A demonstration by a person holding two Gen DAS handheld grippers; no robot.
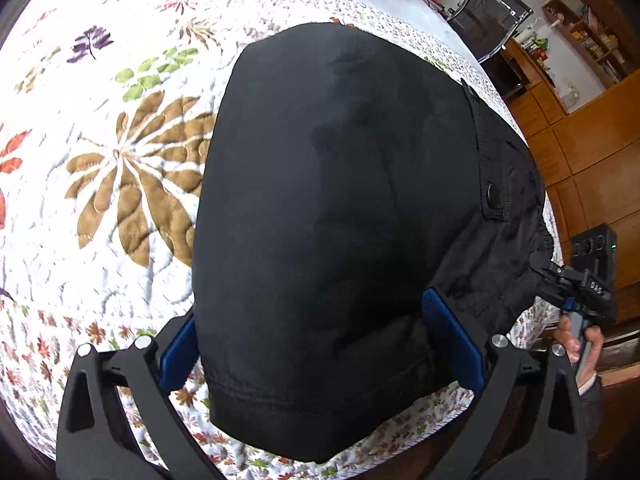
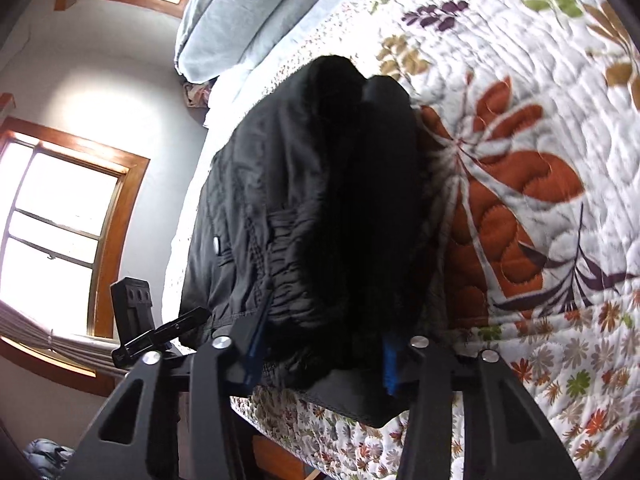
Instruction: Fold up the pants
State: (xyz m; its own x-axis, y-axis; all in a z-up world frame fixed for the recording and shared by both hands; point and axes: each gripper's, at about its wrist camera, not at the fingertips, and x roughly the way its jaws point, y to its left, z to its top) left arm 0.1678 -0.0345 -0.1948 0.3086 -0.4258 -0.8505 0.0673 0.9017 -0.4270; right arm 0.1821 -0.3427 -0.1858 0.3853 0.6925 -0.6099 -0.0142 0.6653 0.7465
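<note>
Black pants lie folded on a floral quilt at the bed's near edge. My left gripper stands wide open with its blue pads on either side of the leg-hem end, which bulges between them. In the right wrist view the pants show the gathered waistband end. My right gripper has its blue pads against the sides of that bunched cloth, closed on it. The right gripper also shows in the left wrist view, at the pants' waist corner, held by a hand.
The quilt covers the bed, with grey pillows at its head. Wooden cabinets and shelves stand beyond the bed's side, with a chair. Windows are on the wall past the bed edge.
</note>
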